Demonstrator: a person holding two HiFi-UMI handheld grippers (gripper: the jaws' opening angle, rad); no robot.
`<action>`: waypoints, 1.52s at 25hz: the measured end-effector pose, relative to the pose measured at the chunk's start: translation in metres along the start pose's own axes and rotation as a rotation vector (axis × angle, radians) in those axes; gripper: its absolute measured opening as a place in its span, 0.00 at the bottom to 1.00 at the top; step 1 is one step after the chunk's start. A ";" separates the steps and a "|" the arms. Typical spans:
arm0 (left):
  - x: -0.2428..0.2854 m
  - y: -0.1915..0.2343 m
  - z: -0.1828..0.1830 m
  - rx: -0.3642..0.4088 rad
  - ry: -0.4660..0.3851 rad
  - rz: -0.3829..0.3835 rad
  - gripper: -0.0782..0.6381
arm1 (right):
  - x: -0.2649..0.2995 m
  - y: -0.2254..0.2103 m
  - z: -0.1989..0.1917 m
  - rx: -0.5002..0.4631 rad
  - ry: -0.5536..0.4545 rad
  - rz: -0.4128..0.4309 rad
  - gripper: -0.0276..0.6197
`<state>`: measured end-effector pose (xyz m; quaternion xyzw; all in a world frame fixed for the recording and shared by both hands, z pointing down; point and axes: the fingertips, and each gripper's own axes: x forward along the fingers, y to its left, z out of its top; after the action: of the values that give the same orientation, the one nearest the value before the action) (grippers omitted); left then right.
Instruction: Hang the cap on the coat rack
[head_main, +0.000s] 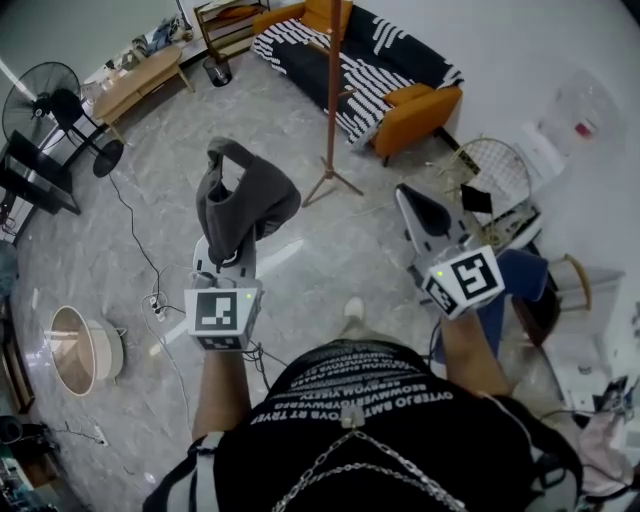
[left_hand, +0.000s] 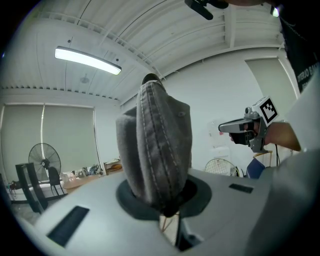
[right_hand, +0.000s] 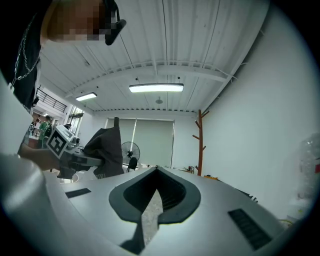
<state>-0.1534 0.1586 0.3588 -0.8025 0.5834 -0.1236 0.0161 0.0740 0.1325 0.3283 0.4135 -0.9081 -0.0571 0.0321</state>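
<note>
My left gripper (head_main: 226, 258) (left_hand: 167, 212) has its jaws clenched on the grey fabric cap (head_main: 240, 200) (left_hand: 159, 150). The cap stands up out of the jaws, soft and folded, with raised double-stitched seams running over its crown. My right gripper (head_main: 408, 200) (right_hand: 156, 175) has its jaws closed to a point with nothing between them. Their pads are dark and ribbed, set in smooth grey shells.

Ahead of both sets of jaws, well apart from the cap, stands the slim orange-brown wooden coat rack (head_main: 333, 90) (right_hand: 200, 142), a straight pole on splayed feet. Bare glossy grey marble-patterned floor (head_main: 120, 250) lies between my jaws and its foot. Beyond it sits a black-and-white striped sofa with orange cushions (head_main: 370, 60), and far to the left of my left jaws is a black pedestal fan (head_main: 45, 100) (left_hand: 44, 157).

The head view shows the rack's feet. Only the right gripper view shows the short upturned pegs near its top, against the white wall. In the left gripper view the cap fills most of the space ahead of the jaws, and its stitching shows close up.
</note>
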 end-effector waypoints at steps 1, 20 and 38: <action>0.008 0.000 0.000 0.002 0.002 0.000 0.14 | 0.003 -0.007 -0.001 0.003 -0.001 -0.003 0.05; 0.099 0.006 0.010 0.031 0.040 -0.014 0.14 | 0.060 -0.078 -0.009 0.035 0.005 0.030 0.05; 0.169 -0.023 0.037 -0.003 0.033 0.015 0.14 | 0.084 -0.158 -0.017 -0.013 -0.004 0.114 0.05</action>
<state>-0.0747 0.0028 0.3571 -0.7959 0.5900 -0.1358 0.0062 0.1388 -0.0356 0.3255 0.3607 -0.9299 -0.0621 0.0363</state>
